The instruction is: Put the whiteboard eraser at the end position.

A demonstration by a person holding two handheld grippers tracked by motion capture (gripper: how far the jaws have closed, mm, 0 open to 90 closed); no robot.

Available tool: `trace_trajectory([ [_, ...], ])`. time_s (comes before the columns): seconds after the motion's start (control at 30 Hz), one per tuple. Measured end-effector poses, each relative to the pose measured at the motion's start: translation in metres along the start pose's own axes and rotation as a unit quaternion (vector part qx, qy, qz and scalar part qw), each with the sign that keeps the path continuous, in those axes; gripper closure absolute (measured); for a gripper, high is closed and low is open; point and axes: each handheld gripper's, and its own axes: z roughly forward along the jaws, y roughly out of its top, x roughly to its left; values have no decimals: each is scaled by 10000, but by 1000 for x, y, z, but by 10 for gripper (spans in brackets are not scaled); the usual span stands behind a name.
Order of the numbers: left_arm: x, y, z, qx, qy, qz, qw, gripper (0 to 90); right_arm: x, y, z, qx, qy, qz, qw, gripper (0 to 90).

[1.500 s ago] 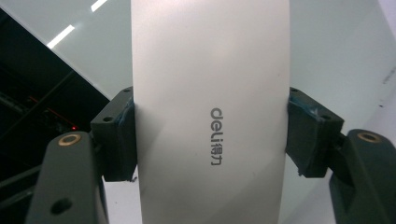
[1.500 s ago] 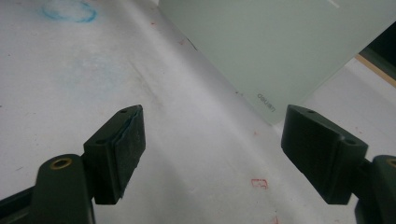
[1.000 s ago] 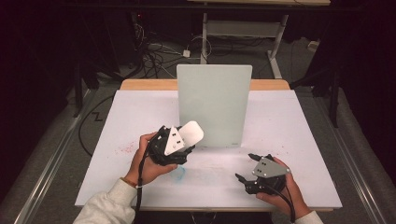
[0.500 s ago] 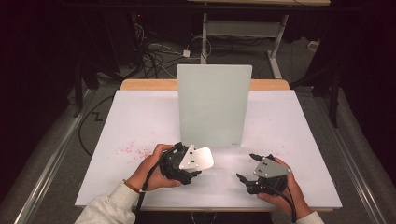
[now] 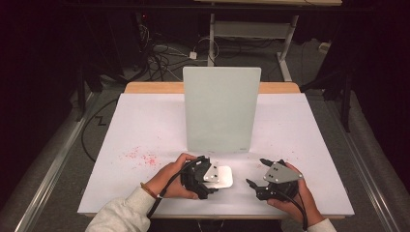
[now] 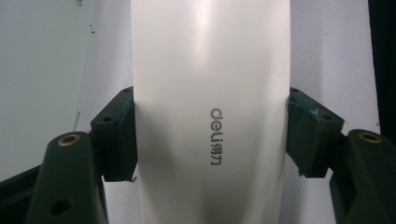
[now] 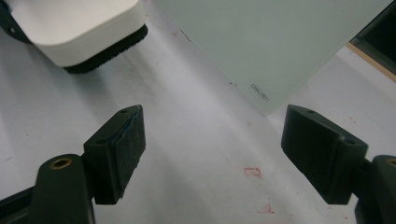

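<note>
A person's left hand (image 5: 169, 180) holds the left gripper (image 5: 216, 177) low at the table's (image 5: 145, 121) near edge, its jaws clamped across the sides of a white whiteboard eraser (image 5: 221, 176) marked "deli". The eraser's long axis appears to run along the jaws, its free end pointing right toward the other tool; its dark felt faces the tabletop. Behind stands an upright pale-green board (image 5: 221, 108). At right, the right gripper (image 5: 256, 173) rests with jaws wide apart, empty, aimed left.
</note>
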Motion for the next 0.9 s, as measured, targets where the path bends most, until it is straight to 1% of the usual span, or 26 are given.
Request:
trace_trajectory([
  [0.13, -1, 4, 5, 62, 58, 36, 10000, 288, 0, 0, 0, 5, 3, 4, 10000, 222],
  [0.17, -1, 4, 6, 8, 66, 18, 10000, 287, 0, 0, 0, 4, 7, 2, 10000, 223],
  [0.23, 0, 6, 3, -284, 17, -90, 9996, 277, 0, 0, 0, 4, 5, 4, 10000, 223],
  [0.27, 1, 7, 1, -371, 22, -116, 9992, 262, 0, 0, 0, 2, 3, 4, 10000, 223],
  [0.33, 1, 8, -2, -471, 88, -119, 9988, 266, 0, 0, 0, 1, 7, -5, 10000, 222],
  [0.4, 0, 8, -5, -621, 99, -153, 9979, 250, 1, 0, -1, -10, 11, -7, 10000, 222],
  [0.5, -1, 6, -9, -740, 193, -216, 9968, 221, 0, 0, -1, -22, 6, 2, 10000, 222],
  [0.53, -1, 5, -11, -751, 272, -221, 9966, 217, 0, 0, -1, -26, 5, 2, 10000, 223],
  [0.6, -1, 2, -14, -807, 365, -286, 9957, 210, 0, 0, -2, -34, 0, -4, 10000, 223],
  [0.7, 0, -5, -20, -888, 609, -414, 9933, 204, 0, 1, -3, -82, -71, 6, 9999, 224],
  [0.77, 2, -11, -24, -991, 749, -532, 9908, 204, 0, 2, -4, -132, -85, 31, 9999, 224],
  [0.83, 3, -17, -29, -1107, 937, -677, 9871, 204, -1, 2, -5, -139, -87, 42, 9999, 224],
  [0.9, 4, -24, -35, -1235, 1172, -819, 9820, 204, 0, 2, -5, -137, -100, 27, 9999, 224],
])
